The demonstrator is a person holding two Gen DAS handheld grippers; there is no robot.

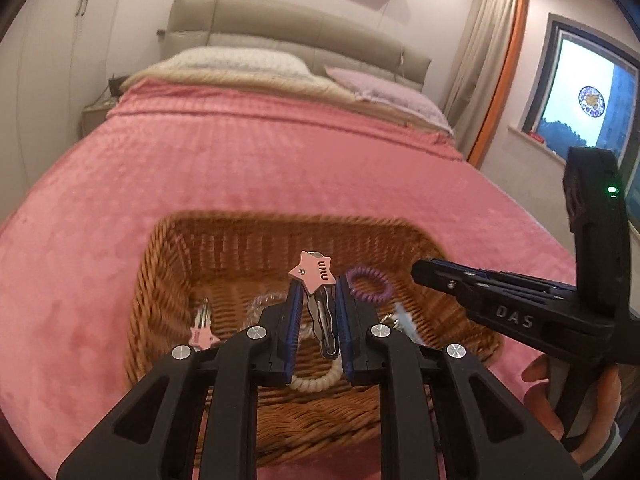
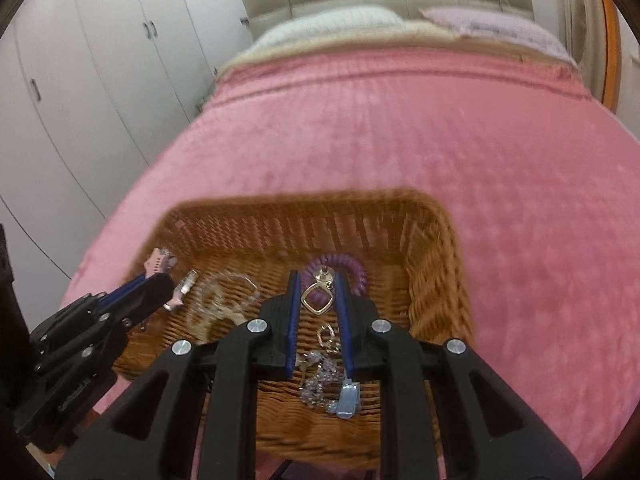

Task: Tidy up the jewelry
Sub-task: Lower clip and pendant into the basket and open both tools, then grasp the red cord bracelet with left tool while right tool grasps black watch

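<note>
Left gripper [image 1: 316, 300] grasps a star hair clip [image 1: 314, 276]; right gripper [image 2: 318, 300] grasps a gold earring [image 2: 318, 298].

We see both grippers clenched on their items above the wicker basket [image 2: 436, 280], which sits on the pink bed cover [image 2: 400, 140] near the foot edge of the bed. Inside the basket we find a purple coil hair tie [image 2: 352, 266] toward the far wall, a second star clip [image 1: 202, 334] at the left wall, a cream coil tie [image 1: 316, 382], and a clear bead bracelet [image 2: 320, 380] with a pale blue tag [image 2: 347, 398] near the front wall. A hand [image 1: 576, 396] holds the right gripper's handle.
</note>
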